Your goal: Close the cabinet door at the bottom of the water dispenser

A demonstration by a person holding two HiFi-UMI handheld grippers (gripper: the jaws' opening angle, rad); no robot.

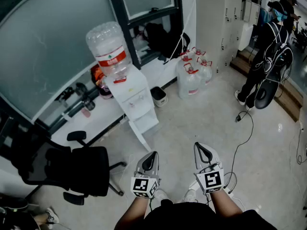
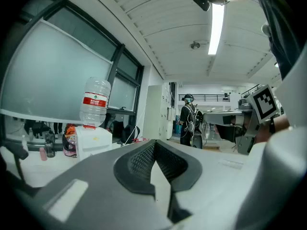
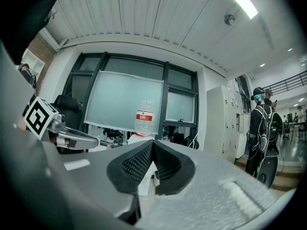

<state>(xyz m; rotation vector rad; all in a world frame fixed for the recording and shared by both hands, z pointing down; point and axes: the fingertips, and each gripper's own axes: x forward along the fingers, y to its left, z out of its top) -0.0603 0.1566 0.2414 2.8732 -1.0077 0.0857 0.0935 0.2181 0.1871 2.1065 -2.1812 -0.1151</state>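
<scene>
The white water dispenser [image 1: 133,96] stands against the window wall with a clear bottle [image 1: 107,48] on top. Its bottom cabinet door [image 1: 140,134] hangs open, swung out toward me. My left gripper [image 1: 151,155] and right gripper [image 1: 200,146] are held side by side over the floor, short of the door and apart from it, both shut with nothing between the jaws. In the left gripper view the jaws meet at the tips [image 2: 154,142], with the dispenser [image 2: 93,141] far off to the left. The right gripper [image 3: 153,142] faces the bottle [image 3: 144,119].
A black office chair [image 1: 72,169] stands left of me, close to the dispenser. Several full water jugs [image 1: 193,74] and a small bin [image 1: 159,96] sit to the dispenser's right. A person [image 1: 266,56] stands at the far right, with a cable [image 1: 244,128] trailing on the floor.
</scene>
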